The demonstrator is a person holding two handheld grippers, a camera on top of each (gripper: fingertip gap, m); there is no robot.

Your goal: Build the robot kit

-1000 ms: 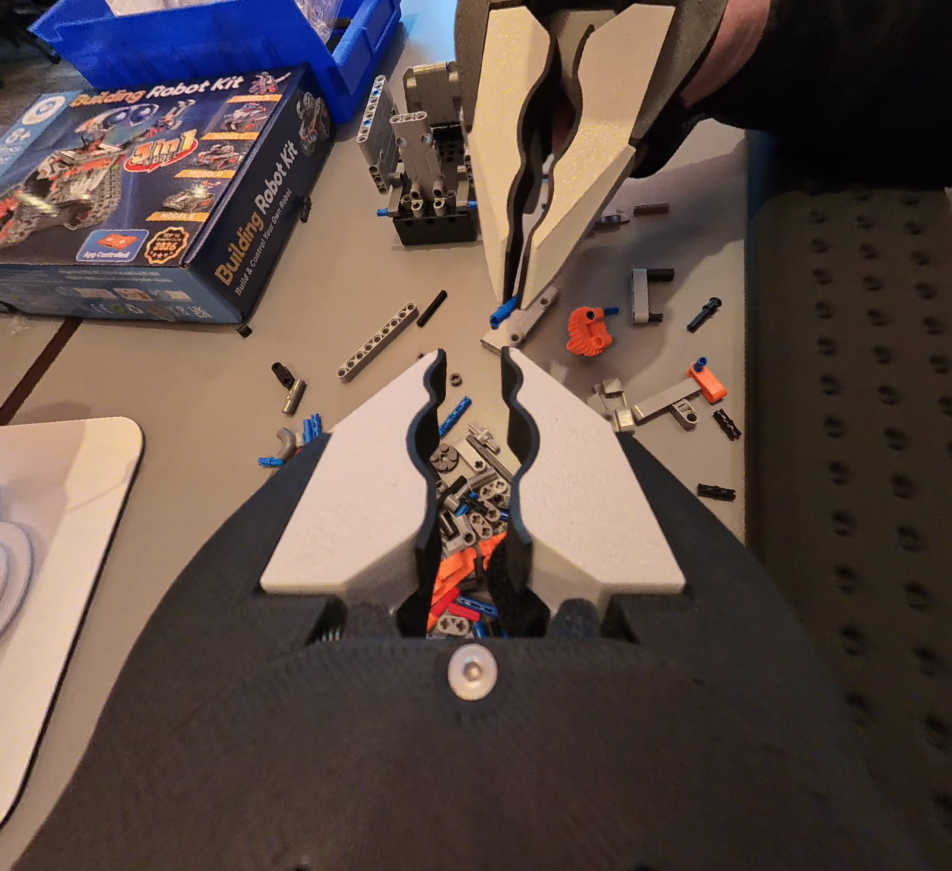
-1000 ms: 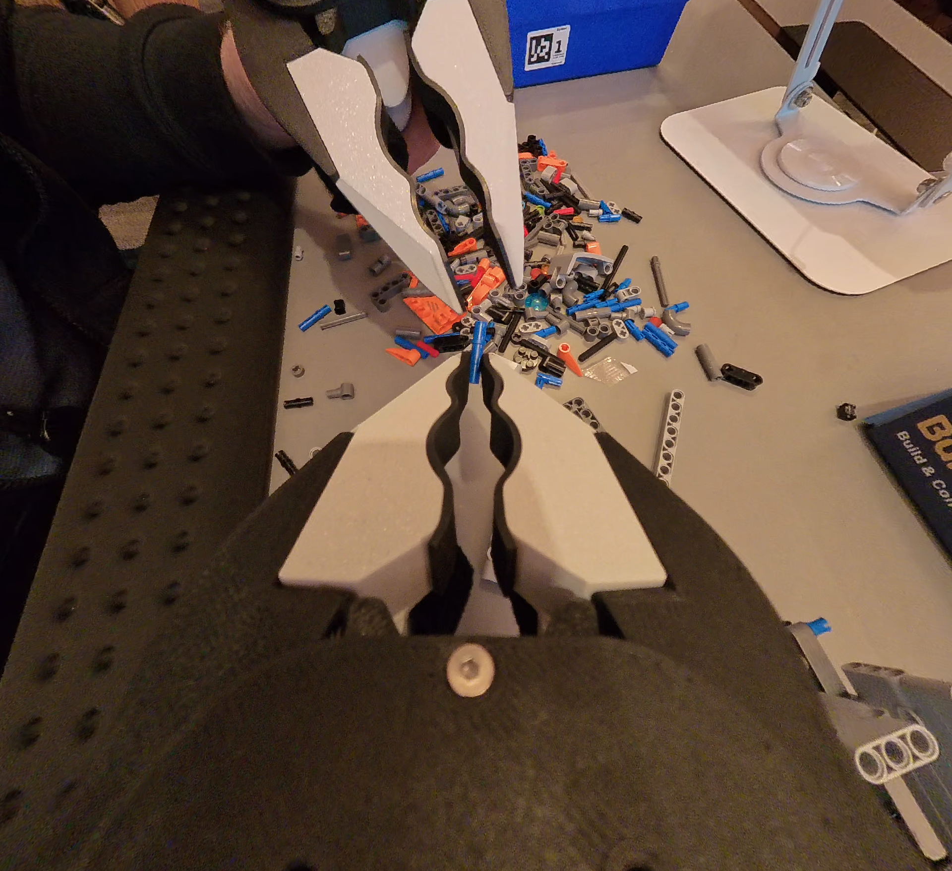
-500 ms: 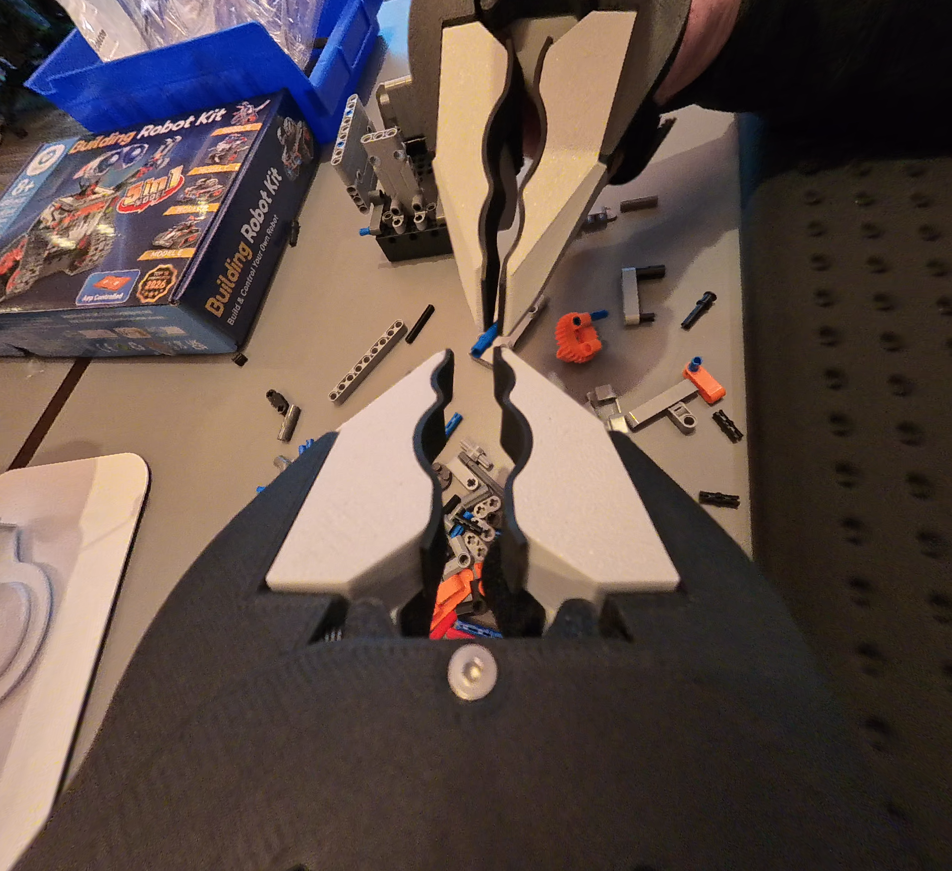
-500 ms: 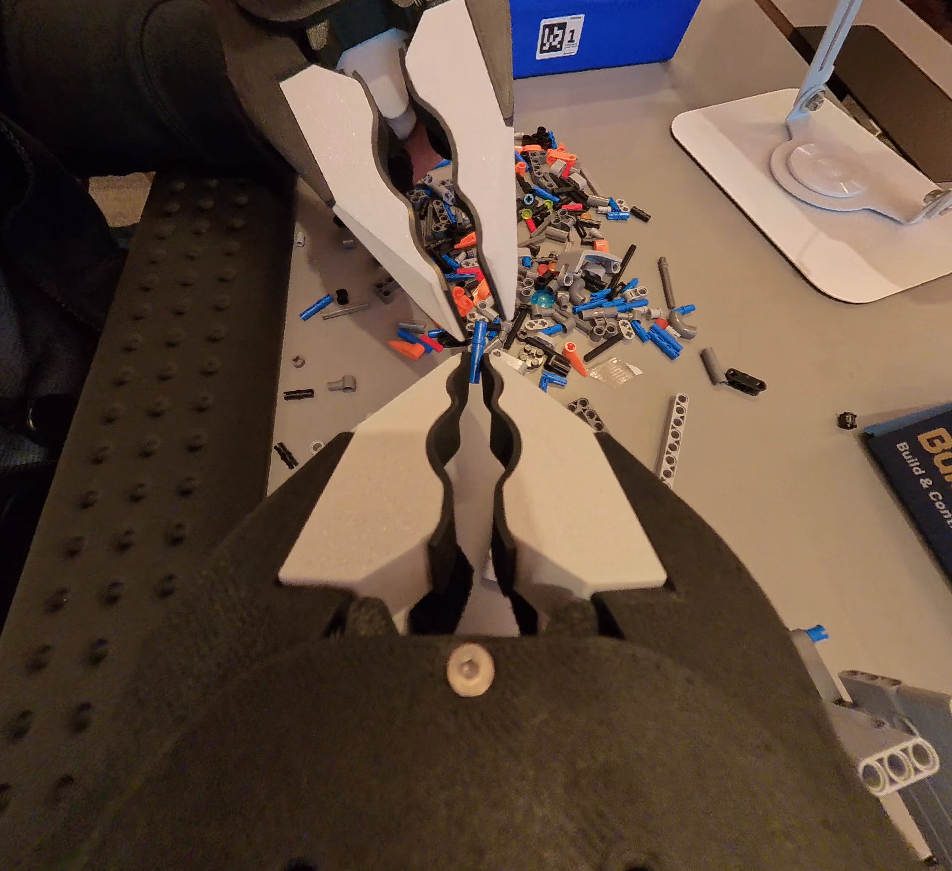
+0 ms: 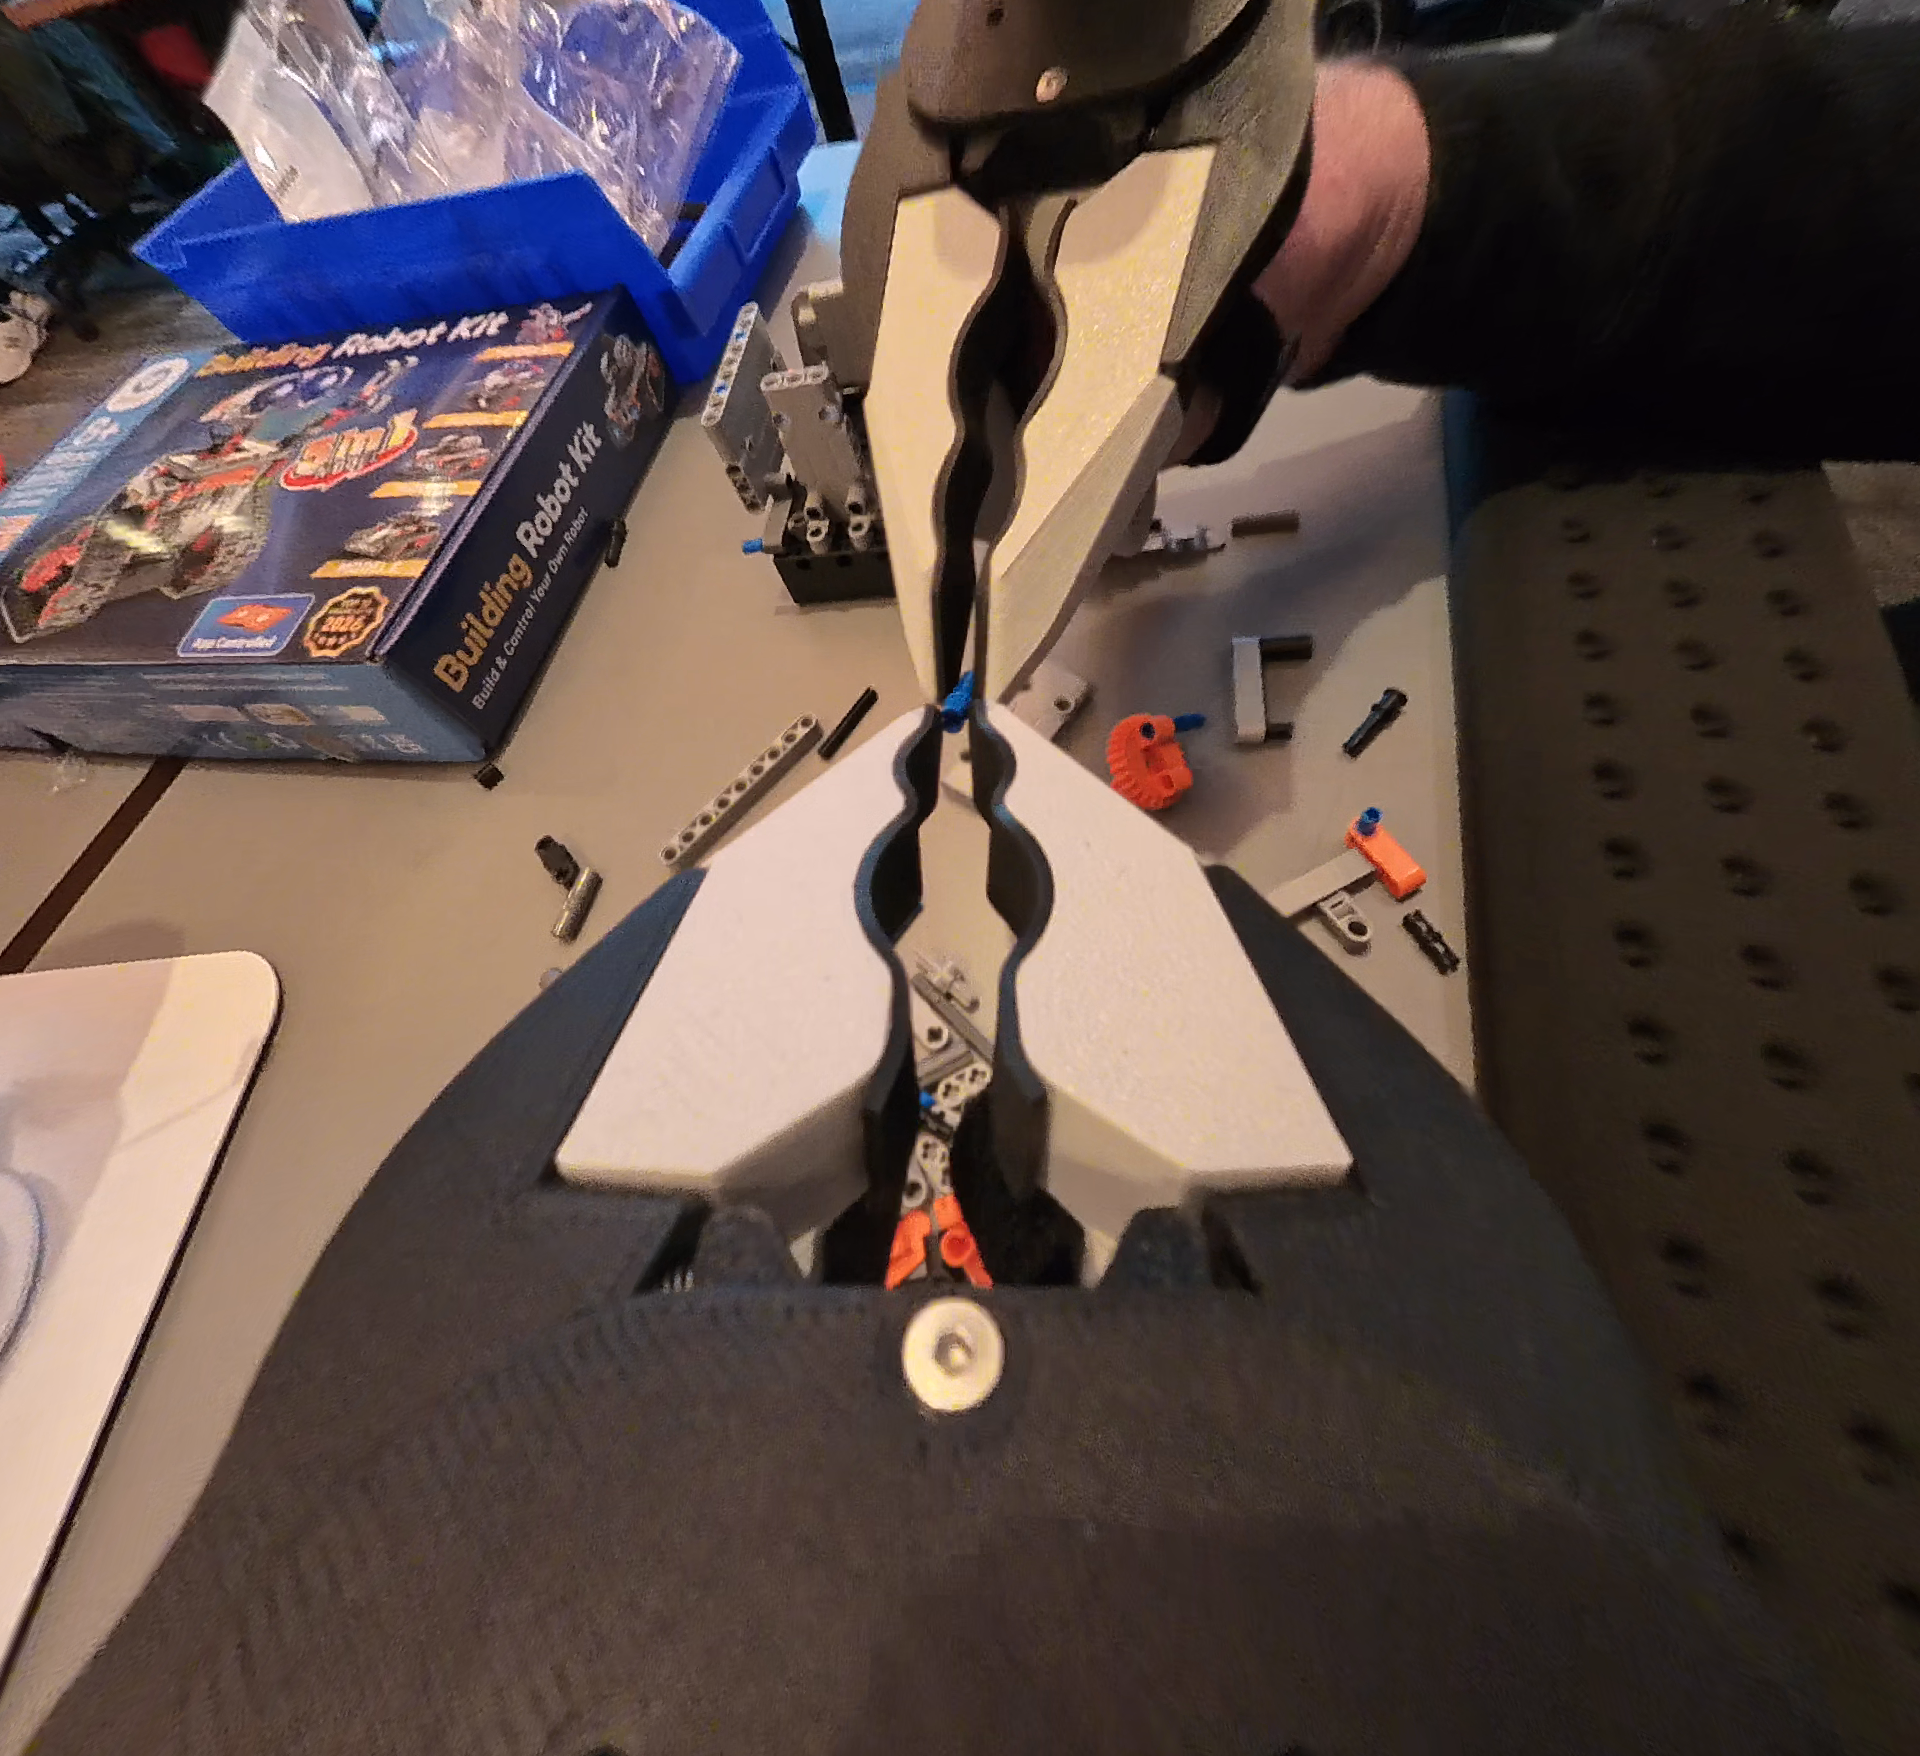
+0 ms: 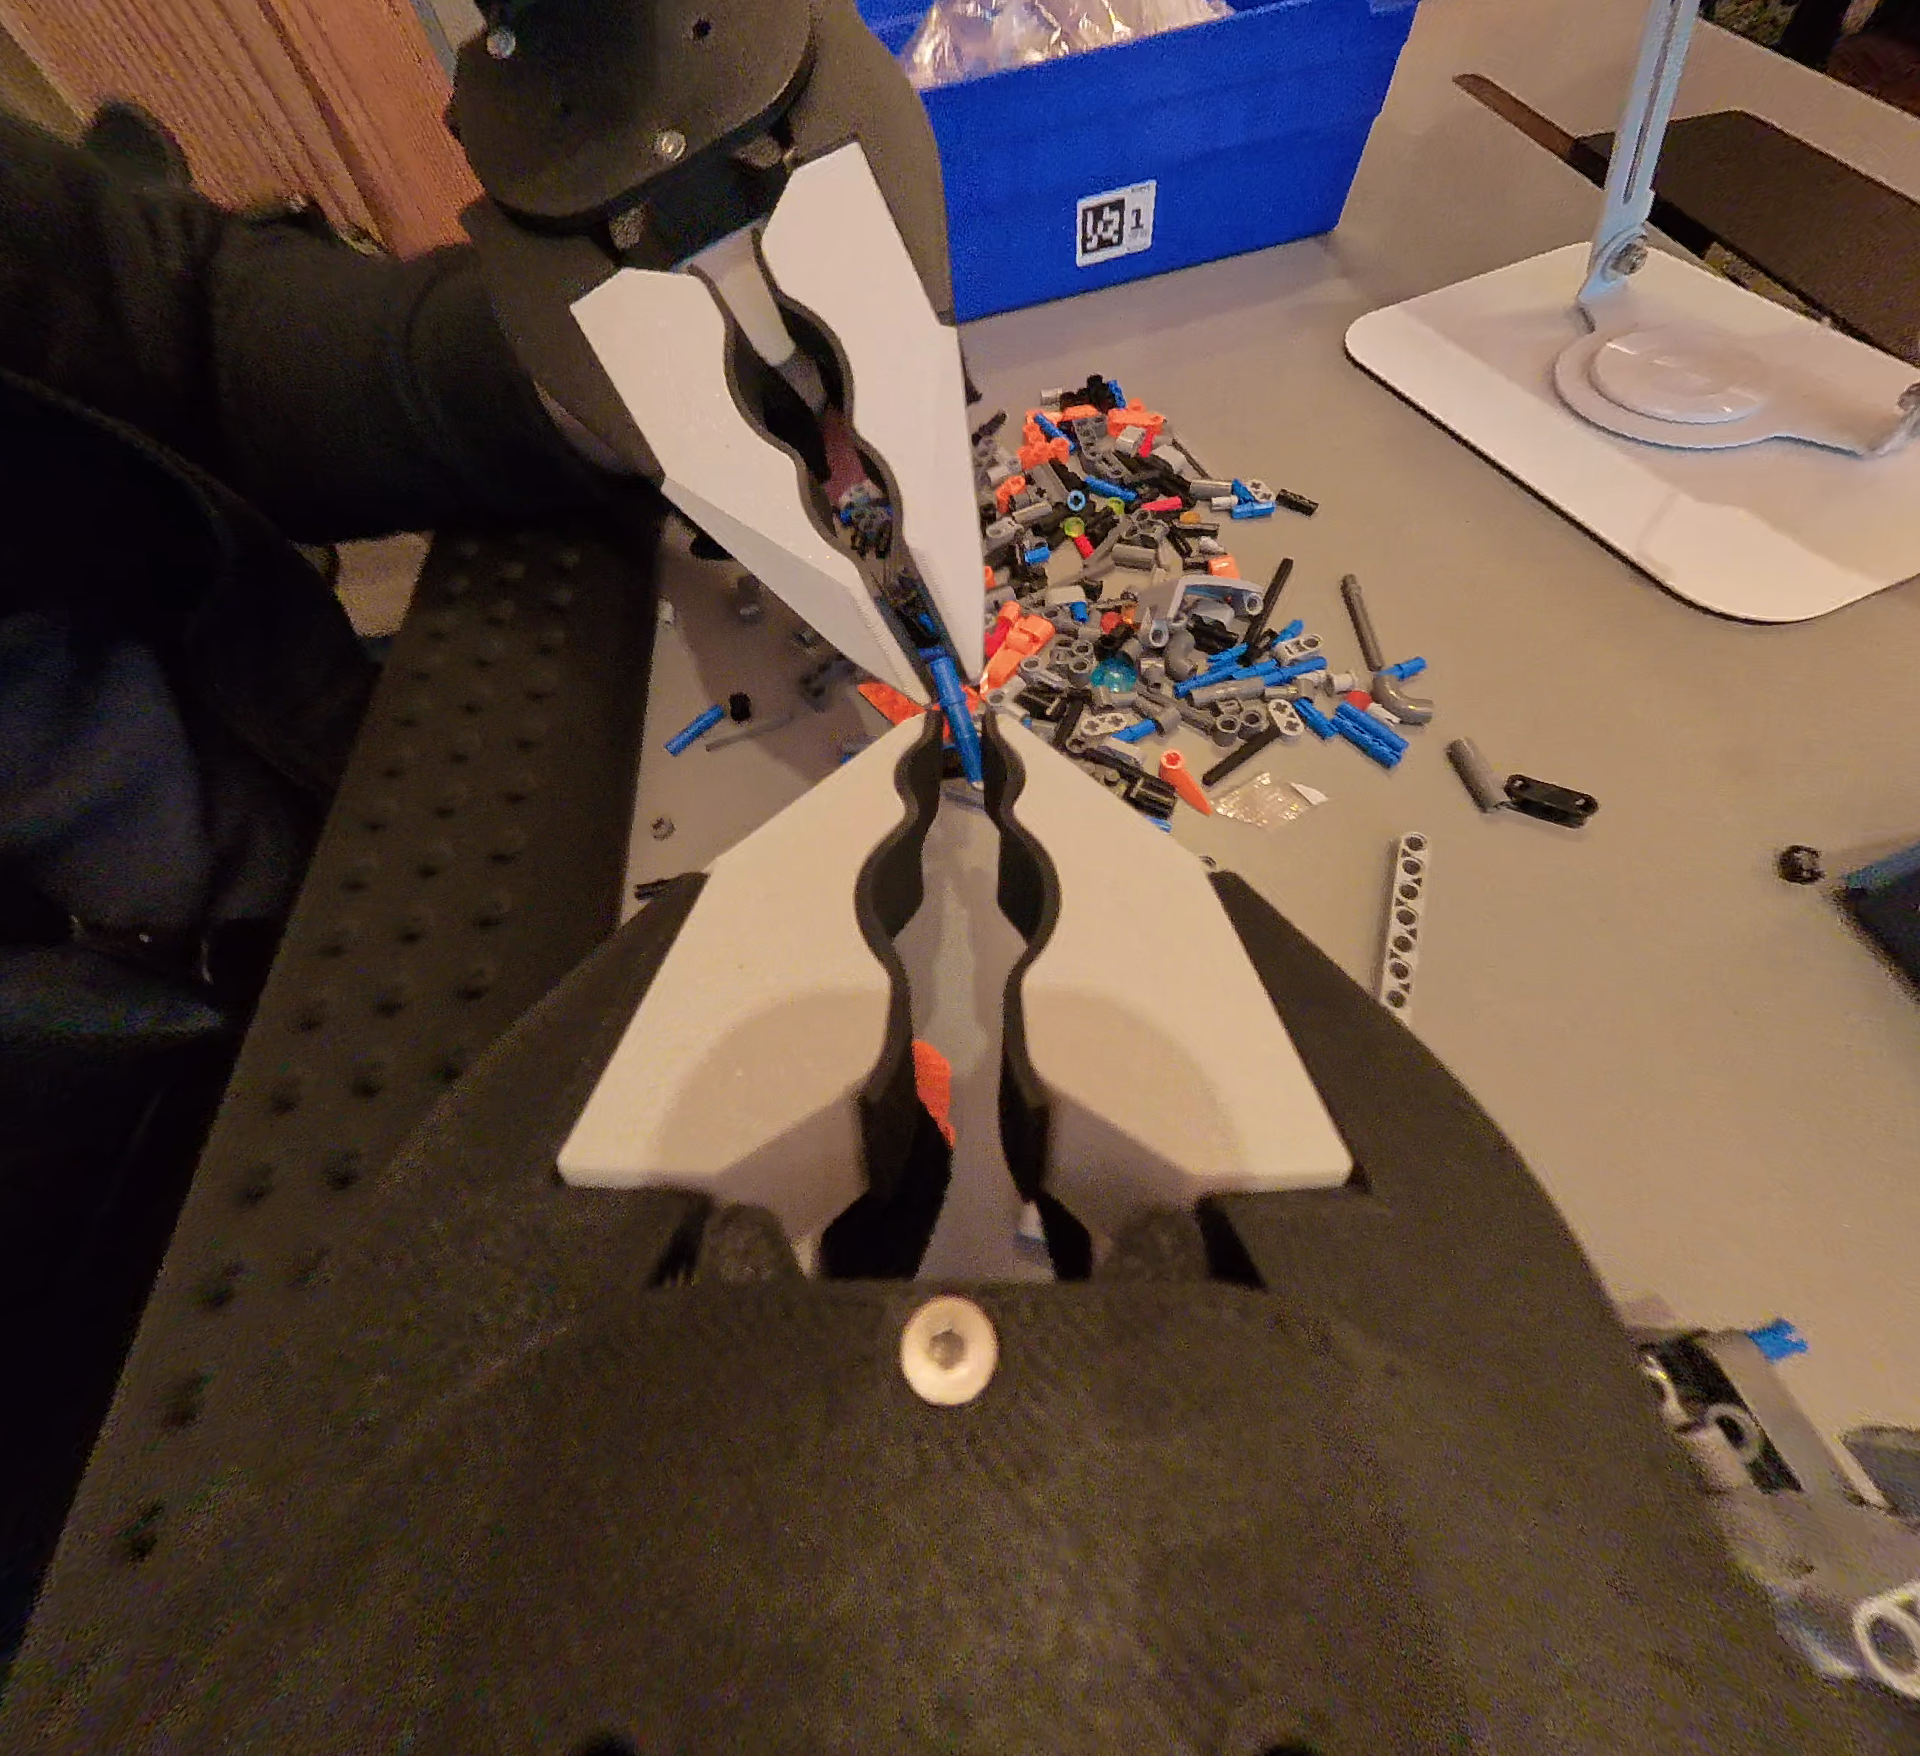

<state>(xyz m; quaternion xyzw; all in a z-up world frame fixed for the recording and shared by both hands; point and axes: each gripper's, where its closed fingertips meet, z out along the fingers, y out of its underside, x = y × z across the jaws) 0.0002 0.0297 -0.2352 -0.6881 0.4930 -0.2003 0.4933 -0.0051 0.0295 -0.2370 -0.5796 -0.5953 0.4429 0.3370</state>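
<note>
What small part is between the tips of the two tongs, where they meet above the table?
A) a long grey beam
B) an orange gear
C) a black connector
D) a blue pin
D: the blue pin sits where the tips of the right tongs and the left tongs meet.

Two handheld grippers meet tip to tip over a grey table strewn with small building pieces.

The right gripper (image 6: 961, 750), near the camera, has its grey fingers closed on a small blue pin (image 6: 958, 709). The left gripper (image 6: 940, 667) reaches down from the upper left, held by a person's dark-sleeved arm (image 6: 312, 397), its tips nearly together at the same pin. Just beyond lies a pile of grey, black, blue and orange pieces (image 6: 1153, 584). A blue bin (image 6: 1195, 117) holding clear bags stands farther back. A white stand base (image 6: 1621, 449) sits to the right. A grey perforated beam (image 6: 1403, 917) lies apart from the pile.
</note>
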